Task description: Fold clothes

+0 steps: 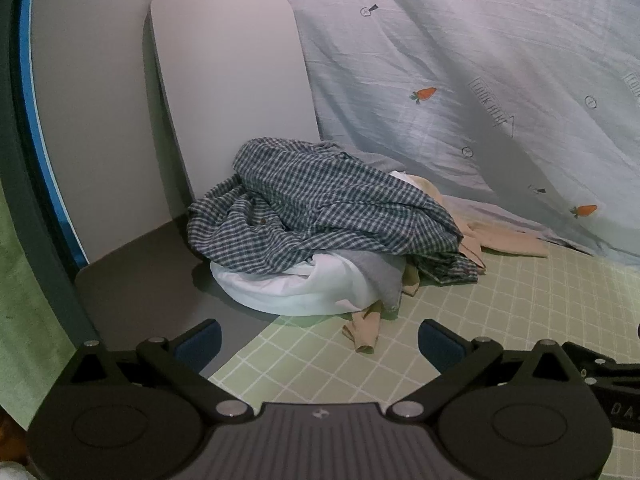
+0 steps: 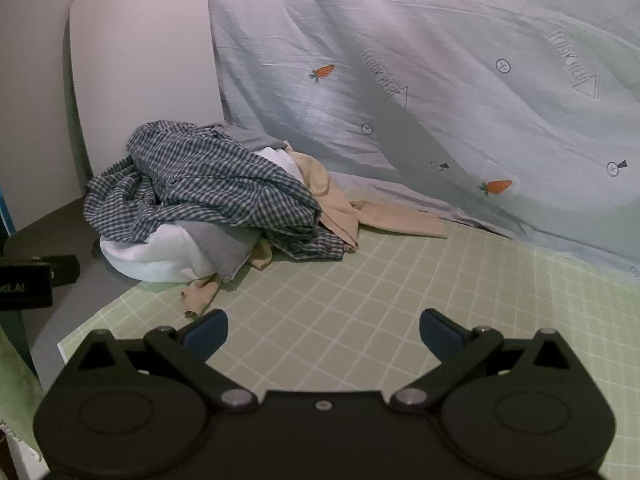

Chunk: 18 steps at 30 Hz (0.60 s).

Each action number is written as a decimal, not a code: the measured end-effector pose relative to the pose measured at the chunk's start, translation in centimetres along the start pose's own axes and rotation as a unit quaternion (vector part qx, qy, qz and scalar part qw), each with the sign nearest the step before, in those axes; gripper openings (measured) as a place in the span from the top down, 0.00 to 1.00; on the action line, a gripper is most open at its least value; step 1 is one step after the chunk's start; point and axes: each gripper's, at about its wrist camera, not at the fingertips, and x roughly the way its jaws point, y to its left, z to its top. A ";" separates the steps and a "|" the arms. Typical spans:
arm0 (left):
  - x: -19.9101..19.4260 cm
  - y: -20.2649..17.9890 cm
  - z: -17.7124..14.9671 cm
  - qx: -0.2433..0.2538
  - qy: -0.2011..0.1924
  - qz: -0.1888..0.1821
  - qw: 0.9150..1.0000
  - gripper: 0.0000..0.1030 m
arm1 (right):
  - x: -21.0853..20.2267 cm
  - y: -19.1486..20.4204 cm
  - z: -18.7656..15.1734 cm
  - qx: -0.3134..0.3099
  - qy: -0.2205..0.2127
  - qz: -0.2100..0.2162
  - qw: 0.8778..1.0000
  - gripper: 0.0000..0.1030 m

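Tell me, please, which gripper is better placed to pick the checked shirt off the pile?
Left, probably: the checked shirt lies straight ahead of the left gripper; from the right gripper it sits off left.

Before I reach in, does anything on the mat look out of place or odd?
Nothing damaged or spilled. The clothes are one crumpled heap: checked shirt on top of white, grey and beige garments, half off the green grid mat.

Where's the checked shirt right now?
The checked shirt lies on top of the clothes pile, over the white garment, left of centre in both wrist views, in front of the leaning white board.
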 end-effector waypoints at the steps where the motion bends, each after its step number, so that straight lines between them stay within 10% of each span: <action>1: 0.0 0.0 0.0 0.000 0.000 0.000 1.000 0.00 | 0.0 0.0 0.0 0.000 -0.001 -0.001 1.000 0.00; 18: 0.2 -0.4 -0.6 -0.001 -0.002 0.001 1.000 0.00 | 0.3 0.4 -0.1 -0.004 -0.002 -0.009 1.000 0.00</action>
